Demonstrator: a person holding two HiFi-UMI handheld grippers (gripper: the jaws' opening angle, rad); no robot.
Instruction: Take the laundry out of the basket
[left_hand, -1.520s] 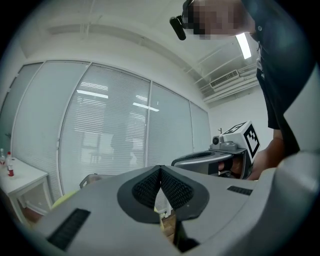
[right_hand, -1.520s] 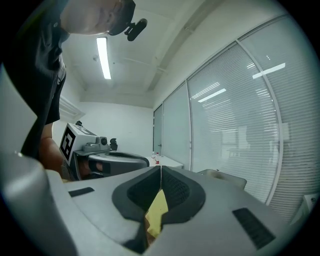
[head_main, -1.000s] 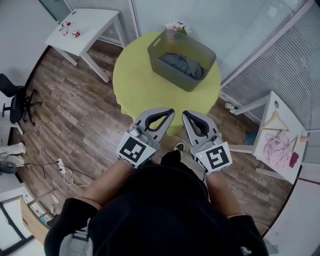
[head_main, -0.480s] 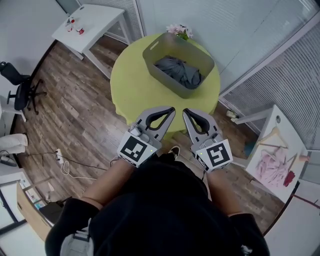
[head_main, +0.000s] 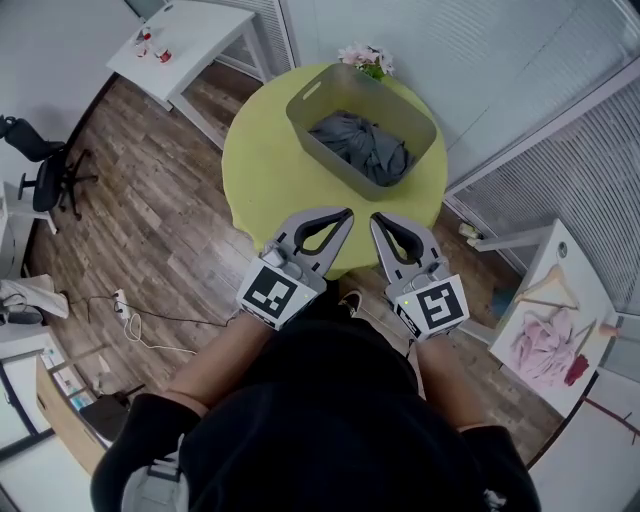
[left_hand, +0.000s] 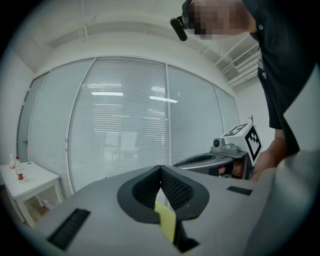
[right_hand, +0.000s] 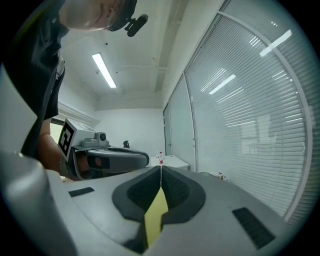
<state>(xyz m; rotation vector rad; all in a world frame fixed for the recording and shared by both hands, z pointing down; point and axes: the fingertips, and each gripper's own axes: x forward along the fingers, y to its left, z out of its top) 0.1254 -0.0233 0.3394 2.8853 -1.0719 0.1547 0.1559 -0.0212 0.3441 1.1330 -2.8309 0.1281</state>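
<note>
In the head view a grey plastic basket (head_main: 310, 100) stands on the far side of a round yellow-green table (head_main: 270, 165), with crumpled dark grey laundry (head_main: 362, 143) inside it. My left gripper (head_main: 345, 213) and right gripper (head_main: 376, 218) are held side by side over the table's near edge, well short of the basket. Both are shut, tips touching, with nothing between them. The left gripper view shows its own jaws (left_hand: 160, 168) closed against window blinds. In the right gripper view the jaws (right_hand: 160, 168) are likewise closed. Neither gripper view shows the basket.
A small bunch of flowers (head_main: 365, 57) sits behind the basket. A white side table (head_main: 190, 35) stands at the upper left, an office chair (head_main: 40, 165) at the left. Another white table (head_main: 560, 255) with pink clothes (head_main: 540, 350) is at the right. Cables (head_main: 130, 322) lie on the wooden floor. Glass walls with blinds lie beyond.
The person has stepped closer, so the table and basket sit slightly lower and nearer in the head view. Both grippers stayed shut and side by side.
</note>
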